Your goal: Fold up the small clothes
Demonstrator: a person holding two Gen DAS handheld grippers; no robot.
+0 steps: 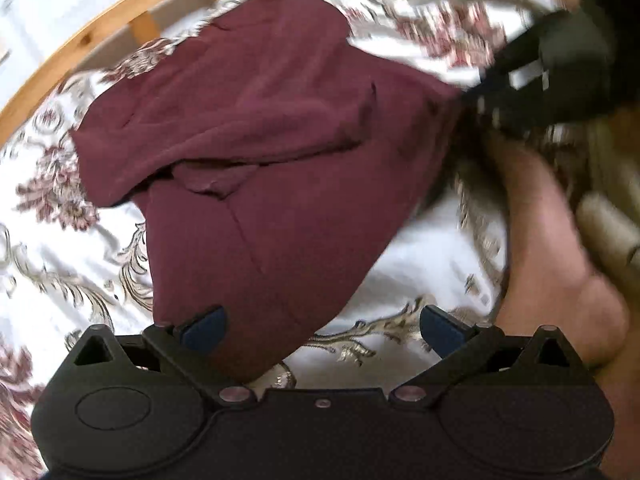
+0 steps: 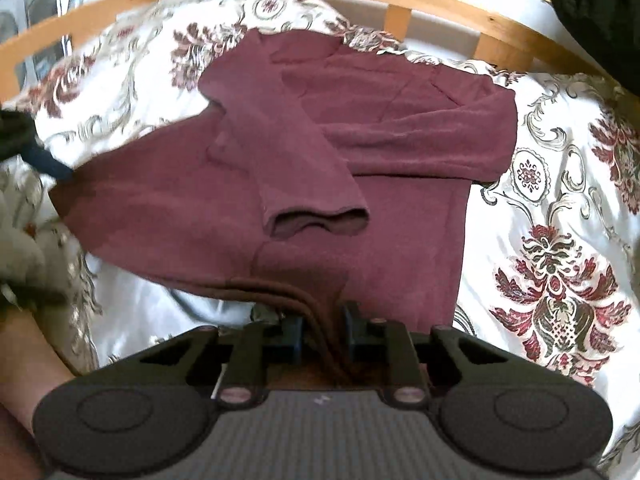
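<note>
Maroon top (image 2: 304, 160) spread on floral bedspread (image 2: 560, 184), both sleeves (image 2: 304, 184) already folded across chest. Right gripper (image 2: 322, 330) clenched on near hem, fabric bunched between pads. Left gripper (image 1: 320, 322) released, jaws wide over the other hem corner, nothing grasped. Bottom-to-top fold probably left.

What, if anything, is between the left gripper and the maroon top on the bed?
Nothing visible. The left gripper hangs open right at the near edge of the maroon top, with only the floral bedspread under it. The right gripper is already shut on the top's hem.
</note>
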